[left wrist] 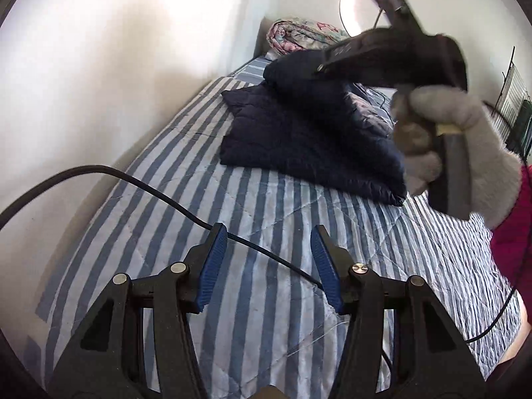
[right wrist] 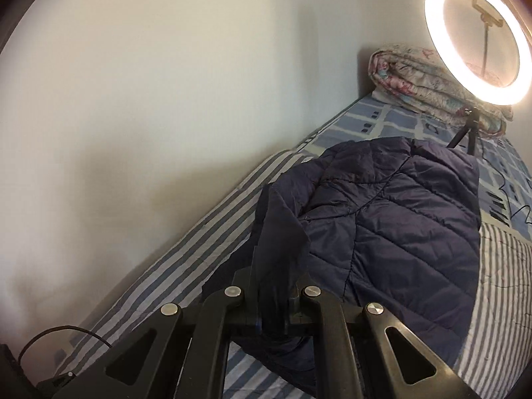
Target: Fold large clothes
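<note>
Right gripper (right wrist: 276,286) seemingly pinches jacket (right wrist: 399,219); left gripper (left wrist: 269,262) well short.

The left gripper (left wrist: 269,249) has black angular arms with triangular cut-outs, round silver screws at the joints and ribbed blue pads (left wrist: 212,266) on its fingers. A black cable (left wrist: 159,196) runs to it. The right gripper (right wrist: 276,286) has the same black frame and silver screws. The right hand (left wrist: 445,146) wears a fuzzy grey glove, with a magenta sleeve (left wrist: 512,242) behind it.

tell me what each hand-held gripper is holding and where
Right hand-held gripper pinches a raised fold at the navy quilted jacket's near edge. Left hand-held gripper is open, holding nothing.
</note>
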`<move>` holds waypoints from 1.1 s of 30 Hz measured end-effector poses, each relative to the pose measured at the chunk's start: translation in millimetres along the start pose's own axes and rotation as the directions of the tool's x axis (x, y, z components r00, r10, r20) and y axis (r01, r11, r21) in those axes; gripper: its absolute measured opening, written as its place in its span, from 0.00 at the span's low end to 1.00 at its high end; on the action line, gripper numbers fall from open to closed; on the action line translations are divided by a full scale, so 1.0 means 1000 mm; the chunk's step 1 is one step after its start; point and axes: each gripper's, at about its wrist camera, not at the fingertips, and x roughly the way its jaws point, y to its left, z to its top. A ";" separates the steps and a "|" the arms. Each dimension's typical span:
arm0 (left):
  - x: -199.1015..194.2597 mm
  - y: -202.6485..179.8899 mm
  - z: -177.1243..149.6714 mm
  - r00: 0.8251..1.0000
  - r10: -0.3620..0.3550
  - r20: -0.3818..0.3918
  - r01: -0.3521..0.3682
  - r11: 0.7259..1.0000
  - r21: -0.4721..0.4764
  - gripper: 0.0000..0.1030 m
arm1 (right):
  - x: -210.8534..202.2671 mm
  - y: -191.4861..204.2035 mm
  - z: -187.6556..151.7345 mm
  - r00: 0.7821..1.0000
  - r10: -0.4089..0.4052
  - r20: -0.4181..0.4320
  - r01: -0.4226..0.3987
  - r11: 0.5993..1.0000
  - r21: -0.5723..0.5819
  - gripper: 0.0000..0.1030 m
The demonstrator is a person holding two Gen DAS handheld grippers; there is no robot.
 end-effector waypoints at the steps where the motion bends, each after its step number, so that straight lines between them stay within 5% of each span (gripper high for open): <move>1: 0.000 0.003 0.001 1.000 0.005 0.000 -0.005 1.000 -0.003 0.53 | 0.010 0.007 -0.003 1.000 0.001 -0.017 -0.002 1.000 -0.018 0.05; 16: 0.002 0.017 0.002 1.000 0.021 -0.009 -0.021 0.999 -0.033 0.53 | 0.080 0.014 -0.016 0.987 0.092 -0.133 -0.091 0.996 0.015 0.07; 18: 0.004 0.016 0.003 1.000 0.028 -0.012 -0.028 0.999 -0.030 0.53 | 0.083 0.012 -0.016 0.982 0.118 -0.147 -0.118 0.993 0.010 0.15; 19: 0.004 0.016 0.003 1.000 0.026 -0.013 -0.026 0.999 -0.033 0.53 | 0.080 0.010 -0.015 0.980 0.143 -0.140 -0.143 0.990 0.012 0.18; 21: 0.005 0.015 0.004 0.999 0.030 -0.012 -0.030 0.999 -0.026 0.53 | 0.063 0.009 -0.015 0.968 0.222 -0.117 -0.219 0.975 0.035 0.41; 26: 0.004 0.005 0.020 1.000 0.021 0.007 -0.021 1.000 0.012 0.53 | -0.003 -0.010 -0.017 0.956 0.292 -0.011 -0.292 0.957 0.006 0.53; 33: 0.016 -0.008 0.082 0.997 -0.014 0.075 0.011 0.999 0.047 0.53 | -0.067 -0.091 -0.034 0.988 0.113 0.105 -0.115 0.993 0.012 0.59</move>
